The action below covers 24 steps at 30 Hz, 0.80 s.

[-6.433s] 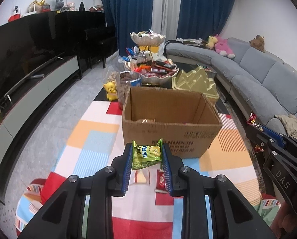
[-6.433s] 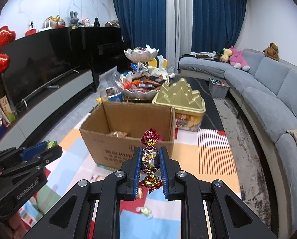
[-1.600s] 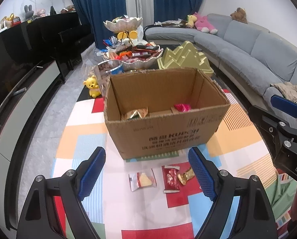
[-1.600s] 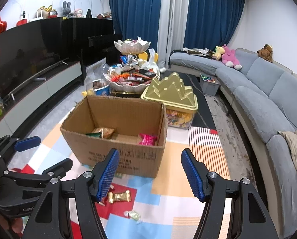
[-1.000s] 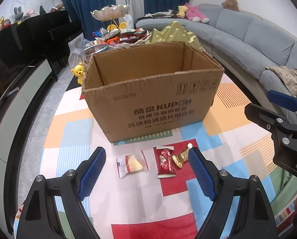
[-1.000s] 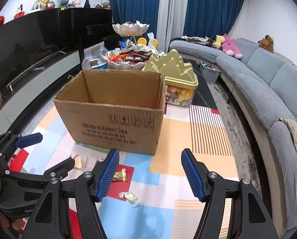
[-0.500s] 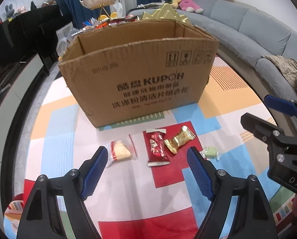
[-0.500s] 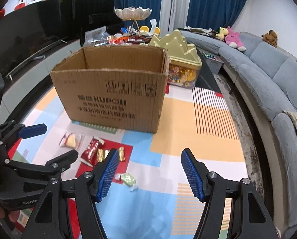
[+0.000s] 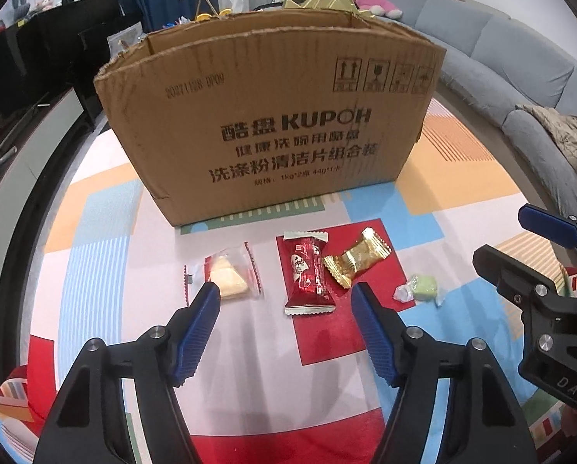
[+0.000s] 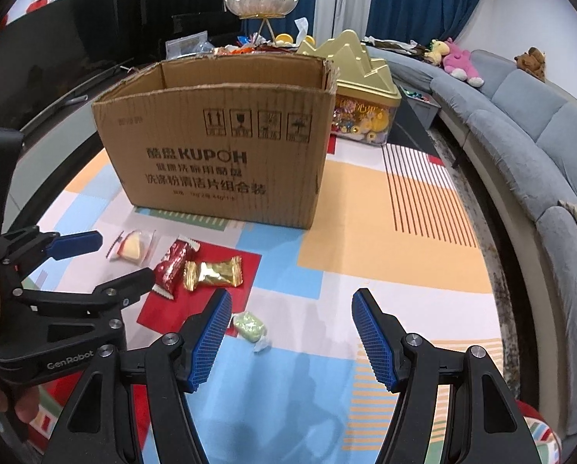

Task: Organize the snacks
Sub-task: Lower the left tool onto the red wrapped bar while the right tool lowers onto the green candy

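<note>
A brown cardboard box stands on a coloured mat. In front of it lie a clear packet with a yellow wedge, a red wrapper, a gold wrapper and a green candy. My left gripper is open low over the mat, with the red wrapper between its fingertips. My right gripper is open and empty, with the green candy just beside its left fingertip. Each gripper shows in the other's view, the right one and the left one.
A gold-lidded tin of sweets stands behind the box on the right. A tiered dish of snacks is further back. A grey sofa curves along the right. A dark TV cabinet runs along the left.
Both grippers dropped their snacks into the box and opened. They have since come down toward the mat and closer to the loose snacks in front of the box.
</note>
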Each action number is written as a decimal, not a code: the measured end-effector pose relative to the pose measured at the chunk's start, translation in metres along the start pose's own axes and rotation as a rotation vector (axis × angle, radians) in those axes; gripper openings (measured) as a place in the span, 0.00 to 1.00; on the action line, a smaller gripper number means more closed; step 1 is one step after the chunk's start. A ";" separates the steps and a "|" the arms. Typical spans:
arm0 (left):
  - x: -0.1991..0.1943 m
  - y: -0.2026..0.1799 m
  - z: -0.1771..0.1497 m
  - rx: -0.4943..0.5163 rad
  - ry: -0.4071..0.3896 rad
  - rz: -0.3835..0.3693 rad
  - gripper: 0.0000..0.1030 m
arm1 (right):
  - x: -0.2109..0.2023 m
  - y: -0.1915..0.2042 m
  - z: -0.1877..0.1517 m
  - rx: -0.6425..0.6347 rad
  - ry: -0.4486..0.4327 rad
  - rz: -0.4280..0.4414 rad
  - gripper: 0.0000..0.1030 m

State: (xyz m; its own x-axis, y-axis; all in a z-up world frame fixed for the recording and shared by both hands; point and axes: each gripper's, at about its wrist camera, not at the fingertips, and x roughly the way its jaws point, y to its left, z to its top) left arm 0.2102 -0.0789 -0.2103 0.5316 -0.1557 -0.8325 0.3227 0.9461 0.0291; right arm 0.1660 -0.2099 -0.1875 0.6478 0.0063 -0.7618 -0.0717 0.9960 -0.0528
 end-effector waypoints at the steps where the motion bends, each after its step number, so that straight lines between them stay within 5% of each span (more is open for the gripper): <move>1: 0.002 -0.001 -0.001 0.001 0.002 -0.002 0.67 | 0.001 0.000 -0.001 -0.002 0.002 0.001 0.64; 20: 0.022 -0.008 -0.009 0.053 -0.028 0.014 0.59 | 0.027 0.009 -0.021 -0.061 0.025 0.051 0.63; 24: 0.024 -0.009 -0.008 0.051 -0.032 0.011 0.57 | 0.034 0.012 -0.024 -0.071 0.041 0.072 0.56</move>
State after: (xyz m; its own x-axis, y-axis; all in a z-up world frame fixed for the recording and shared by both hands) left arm 0.2143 -0.0889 -0.2352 0.5600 -0.1548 -0.8139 0.3551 0.9324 0.0670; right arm 0.1687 -0.1998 -0.2295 0.6078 0.0723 -0.7908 -0.1715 0.9843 -0.0418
